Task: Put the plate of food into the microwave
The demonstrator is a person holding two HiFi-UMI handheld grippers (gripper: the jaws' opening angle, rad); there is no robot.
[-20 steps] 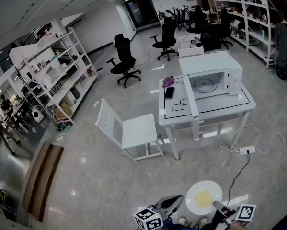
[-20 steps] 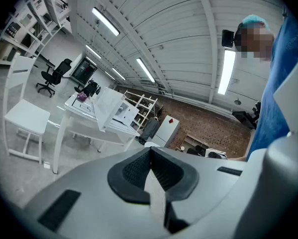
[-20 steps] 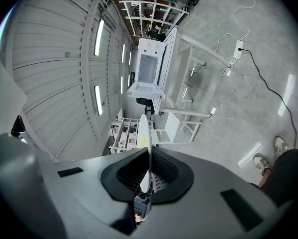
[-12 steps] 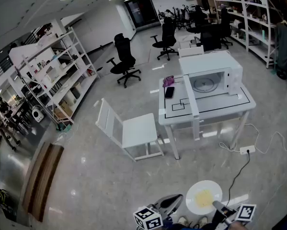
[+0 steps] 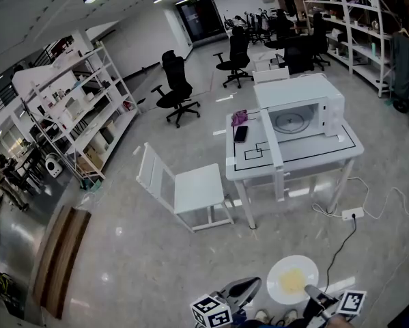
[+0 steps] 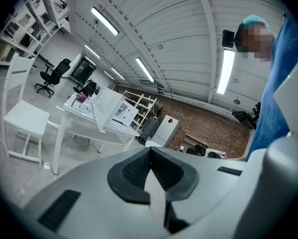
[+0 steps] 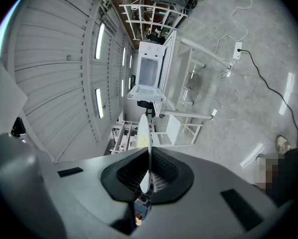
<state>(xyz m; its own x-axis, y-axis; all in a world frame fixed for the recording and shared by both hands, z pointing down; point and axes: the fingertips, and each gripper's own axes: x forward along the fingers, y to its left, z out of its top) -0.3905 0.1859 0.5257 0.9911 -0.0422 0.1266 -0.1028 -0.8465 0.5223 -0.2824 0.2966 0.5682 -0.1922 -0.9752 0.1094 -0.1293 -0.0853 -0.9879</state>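
Barely anything changes: at the bottom edge the right gripper (image 5: 312,294) keeps its jaws clamped on the rim of the plate of food (image 5: 292,279), the left gripper (image 5: 254,284) stays closed and empty, and the open microwave (image 5: 300,108) on the desk (image 5: 293,157) at upper right remains well apart, so the carry lies ahead.

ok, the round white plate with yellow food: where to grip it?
Take the round white plate by its thin rim, edge-on from the person's side. It is flat and shallow with the yellow food mid-plate, so only the rim is free. The right gripper is shut there.
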